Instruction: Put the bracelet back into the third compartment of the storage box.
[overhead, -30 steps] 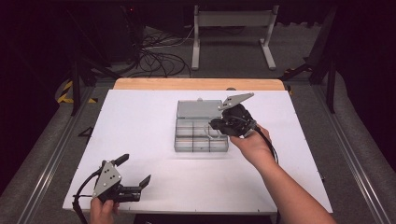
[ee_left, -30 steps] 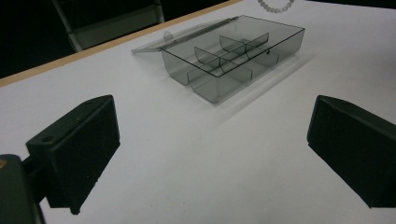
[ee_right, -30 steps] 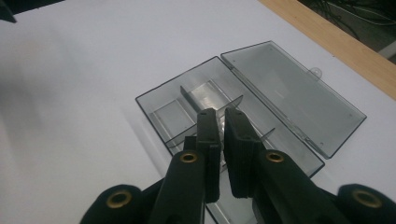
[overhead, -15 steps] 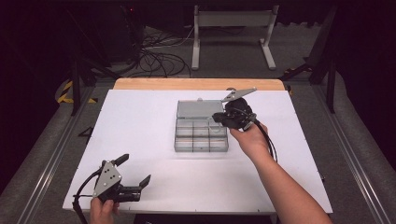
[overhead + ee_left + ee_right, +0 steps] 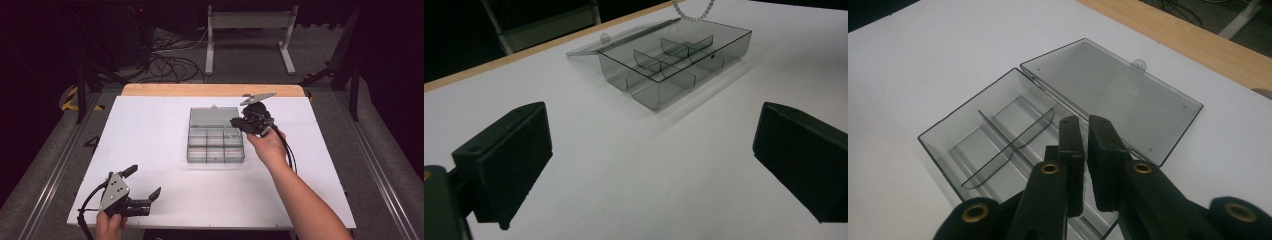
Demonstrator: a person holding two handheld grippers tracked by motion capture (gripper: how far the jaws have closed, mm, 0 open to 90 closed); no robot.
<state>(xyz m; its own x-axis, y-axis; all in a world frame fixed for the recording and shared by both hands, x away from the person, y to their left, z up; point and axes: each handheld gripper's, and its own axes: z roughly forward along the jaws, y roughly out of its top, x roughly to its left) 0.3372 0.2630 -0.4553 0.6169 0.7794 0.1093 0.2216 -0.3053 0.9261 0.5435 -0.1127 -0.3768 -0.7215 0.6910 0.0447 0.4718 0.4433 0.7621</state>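
right gripper (image 5: 239, 121) nearly closed over open compartment box (image 5: 215, 145), likely placing beads; left gripper (image 5: 145, 187) open, idle on table (image 5: 150, 130).

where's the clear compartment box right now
In the high view the clear box lies mid-table, toward the far wooden edge, its lid open flat on the far side. The right tool hovers at its right rim.

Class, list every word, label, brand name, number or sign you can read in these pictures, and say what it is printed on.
None: no readable text on the clear compartment box, its open lid, the white table, the left gripper or the right gripper.
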